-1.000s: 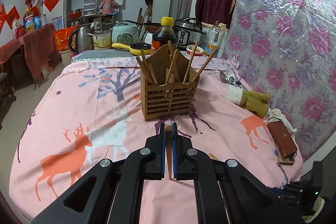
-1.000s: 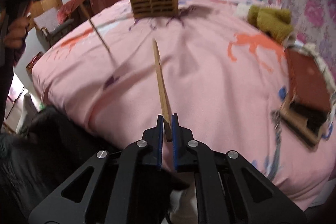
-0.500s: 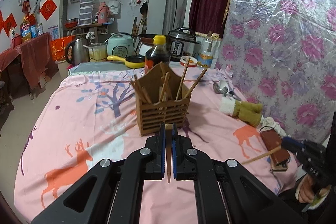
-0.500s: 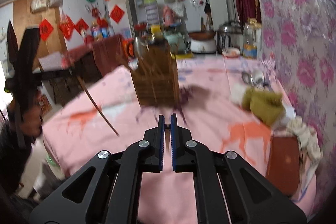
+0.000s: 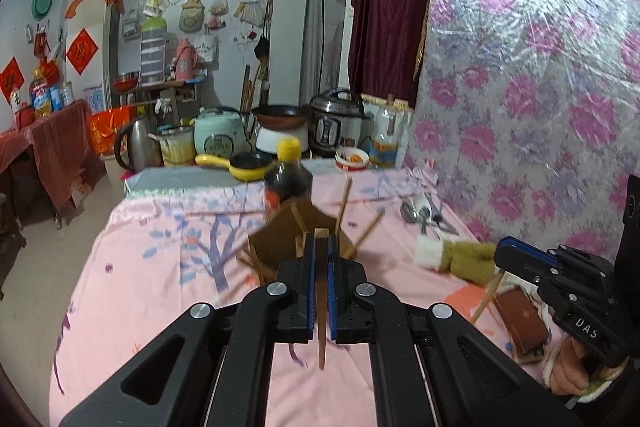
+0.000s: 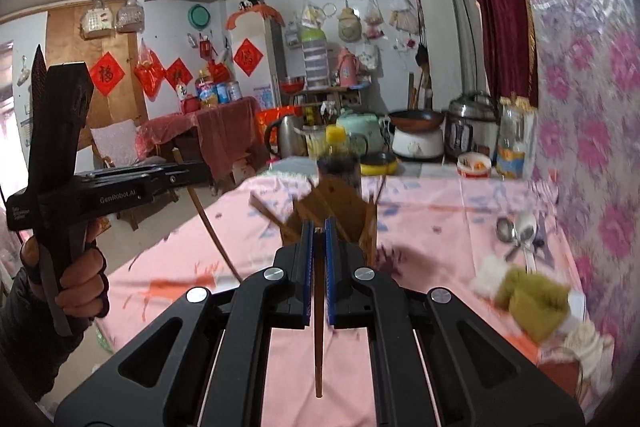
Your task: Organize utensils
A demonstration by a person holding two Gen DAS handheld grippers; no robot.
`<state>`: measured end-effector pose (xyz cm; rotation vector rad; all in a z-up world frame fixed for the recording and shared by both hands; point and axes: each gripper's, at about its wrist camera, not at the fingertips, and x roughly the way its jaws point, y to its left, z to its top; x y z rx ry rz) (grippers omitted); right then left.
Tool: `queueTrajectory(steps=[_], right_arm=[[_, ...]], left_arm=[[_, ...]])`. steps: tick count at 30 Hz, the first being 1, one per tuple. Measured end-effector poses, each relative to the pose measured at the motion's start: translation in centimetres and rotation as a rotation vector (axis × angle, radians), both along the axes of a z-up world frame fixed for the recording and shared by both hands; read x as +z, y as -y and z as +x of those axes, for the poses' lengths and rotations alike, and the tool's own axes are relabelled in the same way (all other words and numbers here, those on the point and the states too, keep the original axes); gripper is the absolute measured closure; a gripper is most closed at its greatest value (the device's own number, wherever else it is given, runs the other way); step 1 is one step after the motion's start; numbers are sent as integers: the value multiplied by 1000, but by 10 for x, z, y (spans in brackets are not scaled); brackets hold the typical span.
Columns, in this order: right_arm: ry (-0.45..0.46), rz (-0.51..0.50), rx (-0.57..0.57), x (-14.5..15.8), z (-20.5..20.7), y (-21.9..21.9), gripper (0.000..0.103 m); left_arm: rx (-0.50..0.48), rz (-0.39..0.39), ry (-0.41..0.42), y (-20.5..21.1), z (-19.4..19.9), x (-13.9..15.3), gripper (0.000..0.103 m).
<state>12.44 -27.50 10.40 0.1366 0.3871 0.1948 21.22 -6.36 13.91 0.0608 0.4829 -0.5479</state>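
I count two grippers, the left gripper and the right gripper, and each is clamped on one chopstick, the left chopstick and the right chopstick. On the table I see one wooden utensil holder with about five or six more chopsticks poking out of it, though blur keeps me from an exact figure. I also make out one dark sauce bottle, one yellow pan, one kettle, two rice cookers, about two metal spoons and one brown wallet.
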Motion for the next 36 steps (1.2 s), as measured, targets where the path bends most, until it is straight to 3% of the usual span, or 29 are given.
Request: queueTrajectory(steps=[7,12,19,23,25,26,27,32,34,36], right_arm=[[80,-46,-63,36,72,-10,97],[112,-40,-121,44,116,-8,97],[131,-27,-181,34,157,-8,97],[92,-37,-176,9,176,-11,96],[57,-44,-158,-7,183,-11,92],[34,-50,-171,-14,184,-9,92],[26,-45,-171,-15,184,-7,90],[84,-21,-194,0,156,3,85],[108,-8,-202,7,141,4,71],[135,-3,-210,11,126,3,49]], left_arm=[[22,-49,43,7,51,36,97],[63,-85,62,8,88,46,97],[104,-73,57,17,128,24,97],[99,-56,47,22,140,1,97],[101,-43,33,25,145,-12,86],[108,-36,24,26,146,-17,54],[119,-38,25,24,145,-19,29],[148,-74,68,6,130,-6,16],[172,-88,73,-3,123,0,12],[189,-92,77,-12,116,3,11]])
